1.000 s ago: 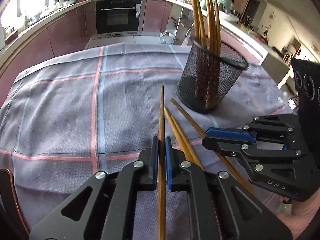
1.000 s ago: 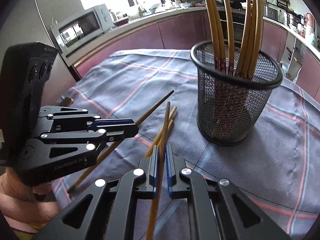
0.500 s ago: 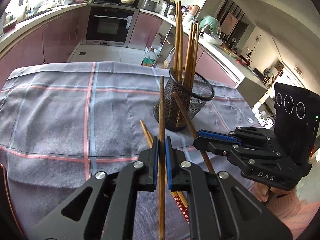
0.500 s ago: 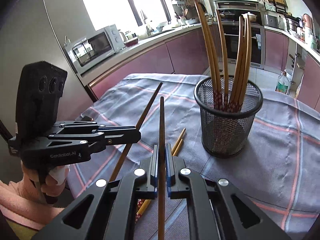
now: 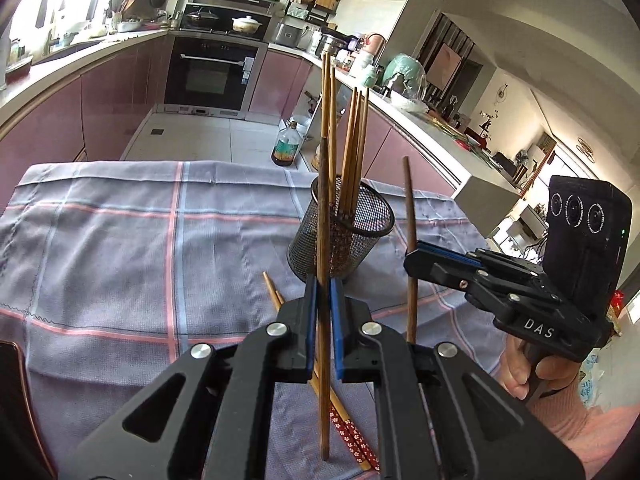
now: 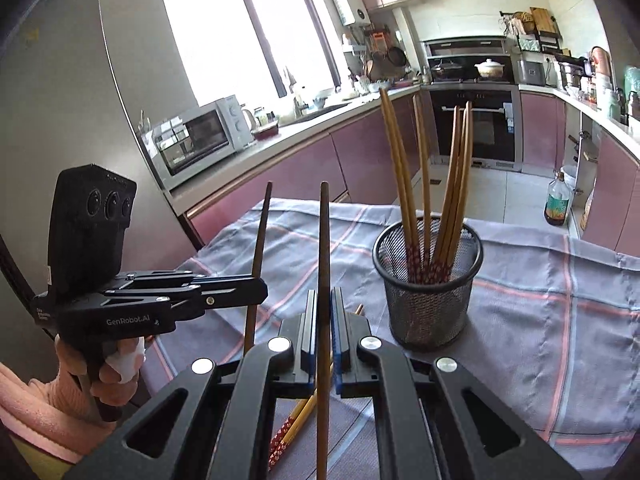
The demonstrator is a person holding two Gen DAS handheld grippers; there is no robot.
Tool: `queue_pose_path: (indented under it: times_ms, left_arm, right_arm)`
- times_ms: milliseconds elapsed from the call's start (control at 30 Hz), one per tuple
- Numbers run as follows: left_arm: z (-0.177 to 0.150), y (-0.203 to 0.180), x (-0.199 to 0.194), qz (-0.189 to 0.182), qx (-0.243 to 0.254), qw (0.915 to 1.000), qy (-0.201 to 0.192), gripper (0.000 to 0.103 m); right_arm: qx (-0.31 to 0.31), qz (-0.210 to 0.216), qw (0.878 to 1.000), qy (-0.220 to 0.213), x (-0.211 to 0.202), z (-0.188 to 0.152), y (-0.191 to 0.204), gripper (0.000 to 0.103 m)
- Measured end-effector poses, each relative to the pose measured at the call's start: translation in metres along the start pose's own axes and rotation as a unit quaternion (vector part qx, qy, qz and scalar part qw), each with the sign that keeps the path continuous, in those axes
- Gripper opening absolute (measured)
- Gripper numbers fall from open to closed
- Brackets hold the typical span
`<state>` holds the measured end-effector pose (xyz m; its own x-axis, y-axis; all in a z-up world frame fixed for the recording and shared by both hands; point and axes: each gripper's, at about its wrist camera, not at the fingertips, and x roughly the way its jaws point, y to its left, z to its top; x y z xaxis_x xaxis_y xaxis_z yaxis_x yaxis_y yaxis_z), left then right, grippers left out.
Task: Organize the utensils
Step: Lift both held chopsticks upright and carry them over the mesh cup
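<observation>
My left gripper (image 5: 323, 284) is shut on a dark brown chopstick (image 5: 323, 220) that stands nearly upright, clear of the cloth. Just to its right, my right gripper (image 5: 412, 257) is shut on a second brown chopstick (image 5: 409, 204), also upright. From the right wrist view, the right gripper (image 6: 323, 294) clamps its chopstick (image 6: 324, 240), and the left gripper (image 6: 260, 286) holds its stick (image 6: 259, 232) alongside. A black mesh cup (image 5: 348, 236) (image 6: 428, 304) with several chopsticks stands just beyond both. A pair of chopsticks with red flowered ends (image 5: 354, 434) (image 6: 294, 420) lies on the cloth below the grippers.
A grey-blue checked tablecloth (image 5: 120, 240) covers the table; its far edge drops to the kitchen floor, where an oil bottle (image 5: 286, 148) stands. A dark chair back (image 5: 12, 400) sits at the near left. Purple cabinets and a microwave (image 6: 200, 140) line the walls. A person's hands hold both handles.
Both grippers rose from the cloth with their chopsticks and tipped upward. The sticks went from lying forward to nearly upright, and the mesh cup now appears farther and lower.
</observation>
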<state>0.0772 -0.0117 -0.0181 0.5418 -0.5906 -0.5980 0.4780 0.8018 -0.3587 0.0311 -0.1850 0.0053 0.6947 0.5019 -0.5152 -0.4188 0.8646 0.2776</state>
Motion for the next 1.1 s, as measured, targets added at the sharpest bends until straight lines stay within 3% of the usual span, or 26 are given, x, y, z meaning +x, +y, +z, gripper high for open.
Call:
queue_pose_path:
  times_ms: [1100]
  left_arm:
    - [0.024,-0.019,-0.025,-0.020,0.012,0.9988,-0.044,0.007]
  right_arm:
    - [-0.008,-0.042,0.995,-0.088,-0.053,0.038,-0.010,0.005]
